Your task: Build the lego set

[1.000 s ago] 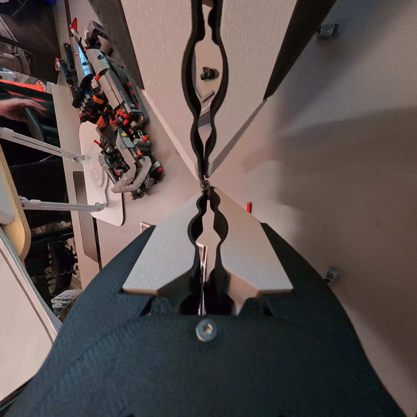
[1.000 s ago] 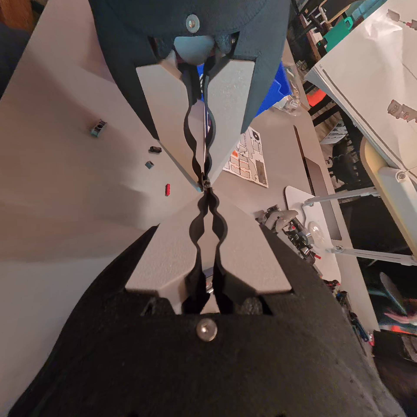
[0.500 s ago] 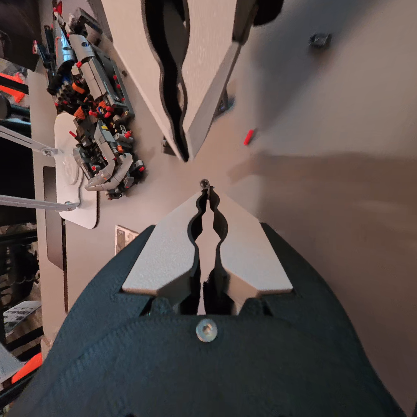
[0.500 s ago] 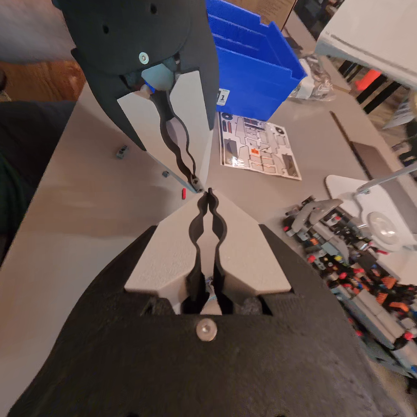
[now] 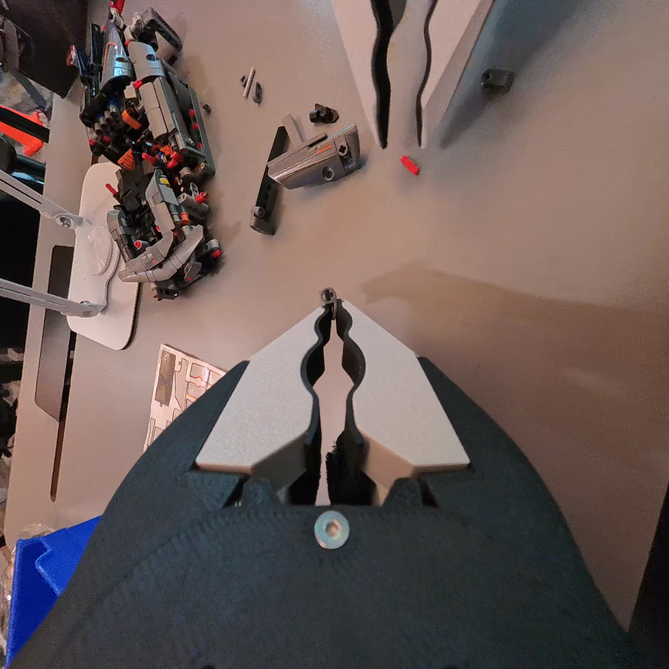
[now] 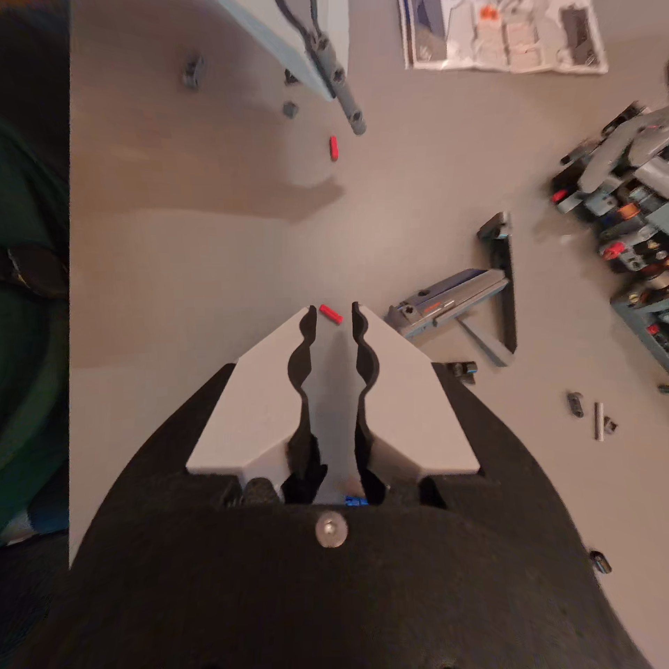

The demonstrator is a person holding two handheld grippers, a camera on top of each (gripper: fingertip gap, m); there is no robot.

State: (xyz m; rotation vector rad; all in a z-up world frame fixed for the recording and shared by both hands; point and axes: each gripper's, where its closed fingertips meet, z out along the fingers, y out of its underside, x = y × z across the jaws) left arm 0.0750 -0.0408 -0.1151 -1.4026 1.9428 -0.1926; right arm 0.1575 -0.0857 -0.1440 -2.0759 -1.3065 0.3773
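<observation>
Left gripper (image 5: 330, 302) is clenching a grey beam (image 6: 340, 87) by its end, above the table (image 5: 506, 362). Right gripper (image 6: 333, 312) is hanging released, a red pin (image 6: 330, 313) lying on the table between its tips. A second red pin (image 6: 333, 147) is lying farther off. A grey panel piece (image 5: 315, 163) is resting beside a black beam (image 5: 266, 195). The lego model (image 5: 152, 152) is sitting beyond, partly on a white base (image 5: 97, 315). Blue bin (image 5: 32, 586) is showing at the near edge, contents not visible. A sticker sheet (image 6: 503, 36) is lying flat.
</observation>
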